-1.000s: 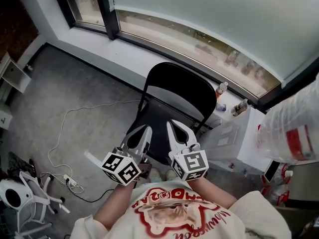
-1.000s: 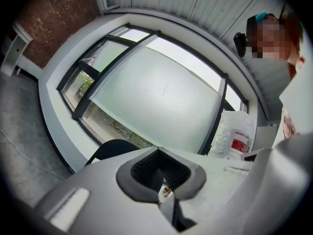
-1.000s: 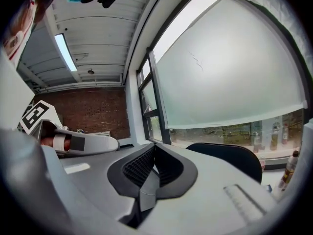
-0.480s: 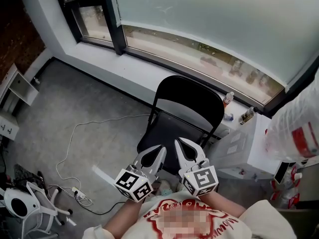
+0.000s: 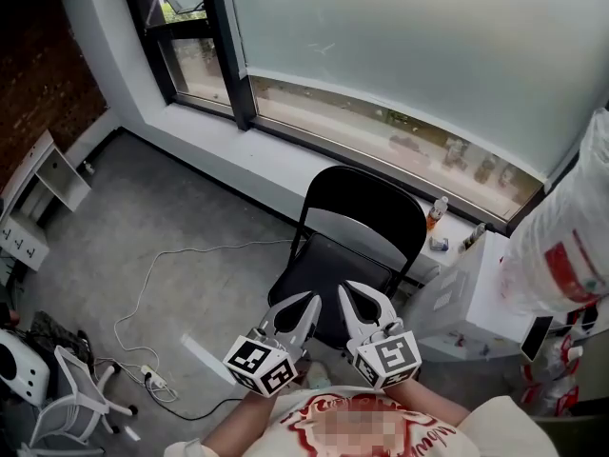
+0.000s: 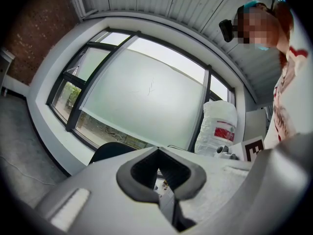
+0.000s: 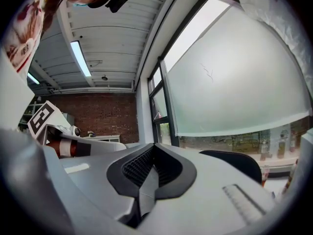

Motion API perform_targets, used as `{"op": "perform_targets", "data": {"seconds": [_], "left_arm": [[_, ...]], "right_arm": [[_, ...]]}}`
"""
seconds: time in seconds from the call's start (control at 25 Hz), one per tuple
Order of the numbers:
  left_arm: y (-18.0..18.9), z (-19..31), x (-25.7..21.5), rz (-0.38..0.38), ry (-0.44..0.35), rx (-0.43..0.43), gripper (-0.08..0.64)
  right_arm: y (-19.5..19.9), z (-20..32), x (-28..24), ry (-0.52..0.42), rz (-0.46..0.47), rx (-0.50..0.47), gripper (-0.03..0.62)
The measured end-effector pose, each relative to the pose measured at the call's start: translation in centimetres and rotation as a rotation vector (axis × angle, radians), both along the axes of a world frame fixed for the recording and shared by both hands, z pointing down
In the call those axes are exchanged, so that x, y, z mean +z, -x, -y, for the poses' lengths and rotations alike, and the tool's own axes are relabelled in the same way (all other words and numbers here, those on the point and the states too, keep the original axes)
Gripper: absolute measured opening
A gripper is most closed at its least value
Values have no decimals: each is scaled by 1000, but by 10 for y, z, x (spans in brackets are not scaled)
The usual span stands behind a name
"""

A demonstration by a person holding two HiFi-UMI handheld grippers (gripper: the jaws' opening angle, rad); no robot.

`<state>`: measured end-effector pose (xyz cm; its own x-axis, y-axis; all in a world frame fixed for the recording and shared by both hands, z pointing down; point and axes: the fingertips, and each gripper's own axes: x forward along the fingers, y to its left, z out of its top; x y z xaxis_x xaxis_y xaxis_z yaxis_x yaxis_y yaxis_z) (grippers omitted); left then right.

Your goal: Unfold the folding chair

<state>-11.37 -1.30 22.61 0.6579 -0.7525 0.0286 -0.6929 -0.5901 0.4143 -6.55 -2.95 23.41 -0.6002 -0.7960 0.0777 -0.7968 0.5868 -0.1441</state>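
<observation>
Looking down, your head view shows the whole chair (image 5: 354, 219) standing open; the gripper views catch only its top edge. Your left gripper (image 5: 306, 301) and right gripper (image 5: 345, 291) are both clenched, empty.

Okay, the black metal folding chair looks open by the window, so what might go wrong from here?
1. The thin white cable runs along the floor right up to the black metal folding chair; a foot or a chair leg might snag it.
2. Small bottles stand on the ledge close beside the backrest; shoving the chair that way might topple them.
</observation>
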Motion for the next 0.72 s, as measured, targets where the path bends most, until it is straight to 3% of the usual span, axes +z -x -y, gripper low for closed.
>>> {"op": "perform_targets", "data": {"seconds": [0.32, 0.72], "left_arm": [[-59, -62, -1, -31, -5, -26, 5], [-136, -183, -4, -19, -9, -95, 5]], "right_arm": [[-59, -72, 0, 65, 61, -33, 21], [-122, -188, -7, 9, 26, -148, 21]]}}
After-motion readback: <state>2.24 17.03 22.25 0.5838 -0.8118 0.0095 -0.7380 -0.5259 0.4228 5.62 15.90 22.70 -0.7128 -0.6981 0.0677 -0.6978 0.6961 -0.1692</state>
